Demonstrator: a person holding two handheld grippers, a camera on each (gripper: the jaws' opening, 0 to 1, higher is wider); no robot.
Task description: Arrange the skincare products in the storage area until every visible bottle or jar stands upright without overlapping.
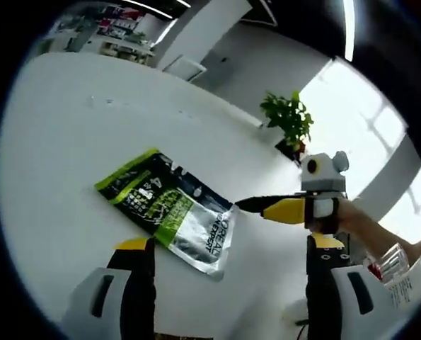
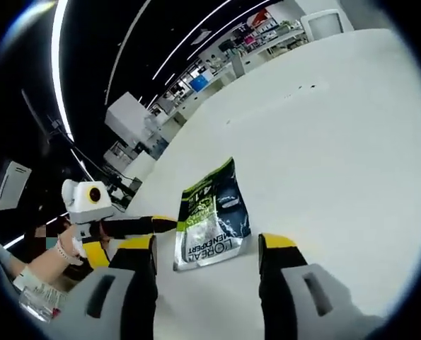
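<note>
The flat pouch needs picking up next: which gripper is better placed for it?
Probably right, narrowly. In its view the pouch lies flat just ahead, centred between the right gripper's open fingers. The left gripper is open too, but the pouch sits off toward one finger.

One green-and-silver pouch (image 1: 169,210) lies on the one white counter (image 1: 68,142), one potted plant (image 1: 289,120) stands at its far edge, and two tongs, left tongs (image 1: 231,258) and right tongs (image 2: 207,255), appear.
</note>
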